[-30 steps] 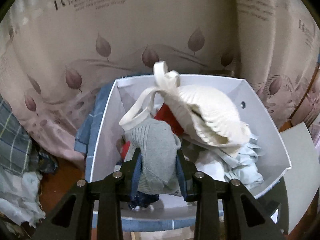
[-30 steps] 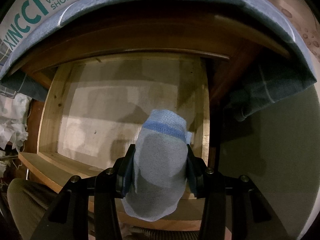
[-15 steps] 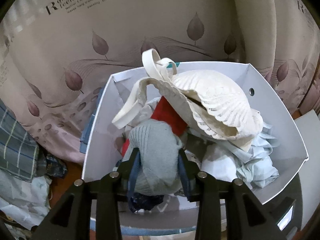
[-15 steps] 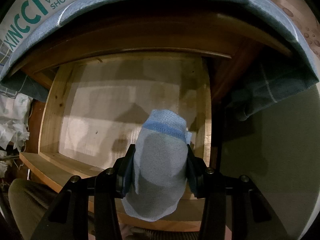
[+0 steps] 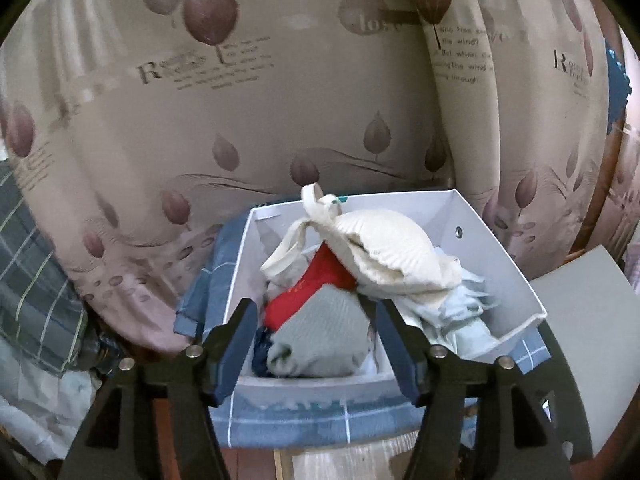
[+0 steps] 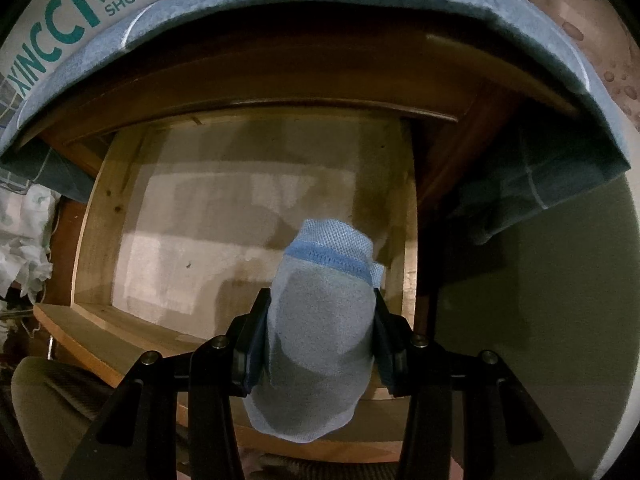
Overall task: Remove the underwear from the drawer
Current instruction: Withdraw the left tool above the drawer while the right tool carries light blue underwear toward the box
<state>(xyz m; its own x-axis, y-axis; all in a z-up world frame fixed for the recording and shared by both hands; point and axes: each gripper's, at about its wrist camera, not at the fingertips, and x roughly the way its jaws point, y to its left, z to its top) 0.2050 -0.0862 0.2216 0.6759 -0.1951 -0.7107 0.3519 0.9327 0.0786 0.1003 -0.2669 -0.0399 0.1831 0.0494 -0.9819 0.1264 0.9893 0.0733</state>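
Right gripper (image 6: 320, 334) is clamped on a light blue underwear piece (image 6: 316, 344), held just above the front edge of the wooden drawer (image 6: 92, 216). The fabric bulges out between the jaws and hangs below them, with a darker blue seam band on the upper part. The drawer floor behind it looks bare; nothing else is visible inside.

Left gripper (image 5: 312, 328) has its jaws spread wide and grips nothing. It hovers over the near end of the white box (image 5: 500, 248), with a grey knit garment (image 5: 320, 336) lying in the box between the fingers; I cannot tell whether the pads touch it. In the same box, behind the grey piece: a red garment (image 5: 308, 292), a cream bra (image 5: 392, 248) on top, and pale blue cloth (image 5: 460, 308) to the right of it.

Handling judgement: the underwear is light, soft and limp, not fragile or slippery. It bunches and drapes, so a pinch through the bunched middle works, as now. A loose edge may snag on the drawer front, so lift clear before moving toward the box.
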